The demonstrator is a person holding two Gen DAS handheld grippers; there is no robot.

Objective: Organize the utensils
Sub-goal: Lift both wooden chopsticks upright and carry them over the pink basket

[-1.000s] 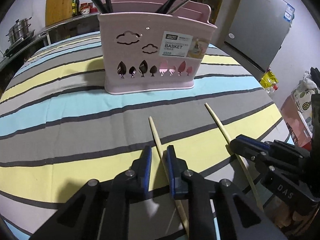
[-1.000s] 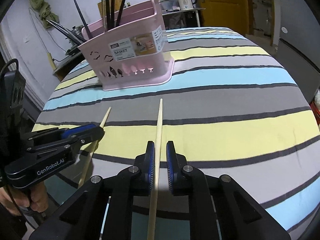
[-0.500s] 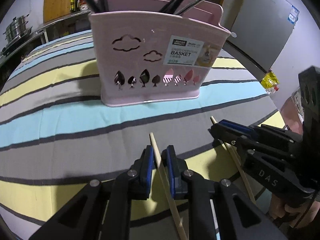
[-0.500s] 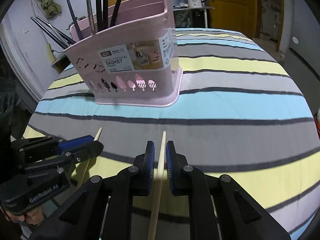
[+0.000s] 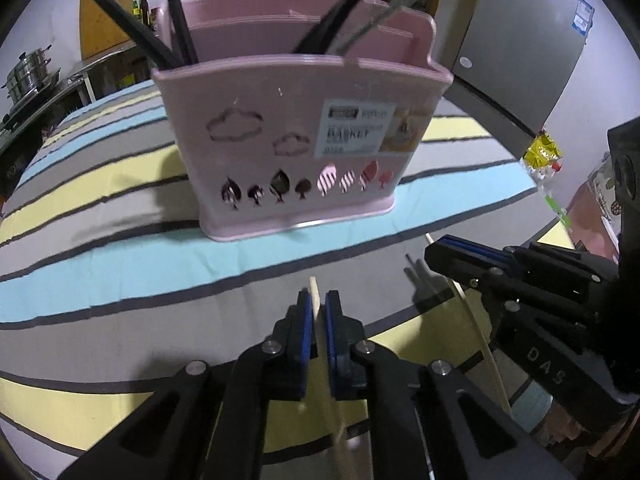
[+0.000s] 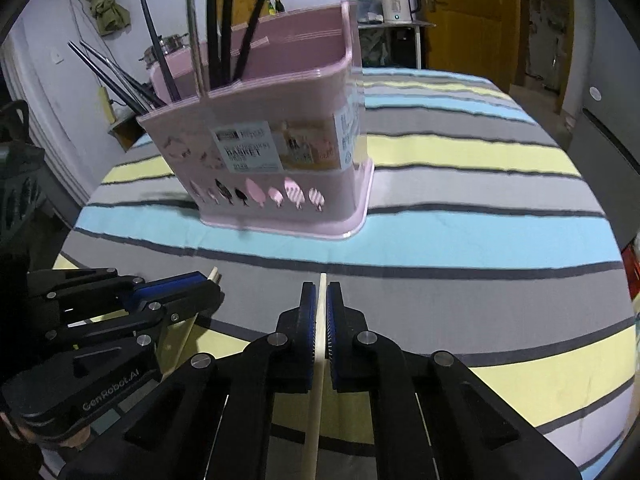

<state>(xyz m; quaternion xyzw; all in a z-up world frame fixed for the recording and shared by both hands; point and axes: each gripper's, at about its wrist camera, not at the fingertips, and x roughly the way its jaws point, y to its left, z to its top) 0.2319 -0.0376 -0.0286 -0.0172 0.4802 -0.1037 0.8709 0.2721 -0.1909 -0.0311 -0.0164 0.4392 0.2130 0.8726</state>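
Observation:
A pink utensil basket (image 5: 280, 140) (image 6: 304, 92) stands on the striped tablecloth, with black chopsticks (image 5: 120, 12) (image 6: 218, 20) and a metal utensil upright inside. My left gripper (image 5: 316, 300) (image 6: 214, 288) is closing its jaws tight on a pale wooden chopstick (image 5: 314, 288), pads pressing it, the tip just past the fingertips. My right gripper (image 6: 321, 292) (image 5: 434, 246) is closing the same way on a second wooden chopstick (image 6: 316, 400) (image 5: 480, 344). Both grippers hover side by side above the cloth, a short way in front of the basket.
The round table's striped cloth (image 6: 480, 240) spreads around the basket. A grey fridge (image 5: 520, 40) stands right of the table, steel pots (image 5: 28, 72) on a counter far left. A kettle (image 6: 396, 0) and a yellow door (image 6: 460, 8) lie behind.
Both grippers have moved closer to the basket and lifted the chopsticks off the cloth. The jaws have tightened, and the chopsticks now stick out far less beyond the fingertips.

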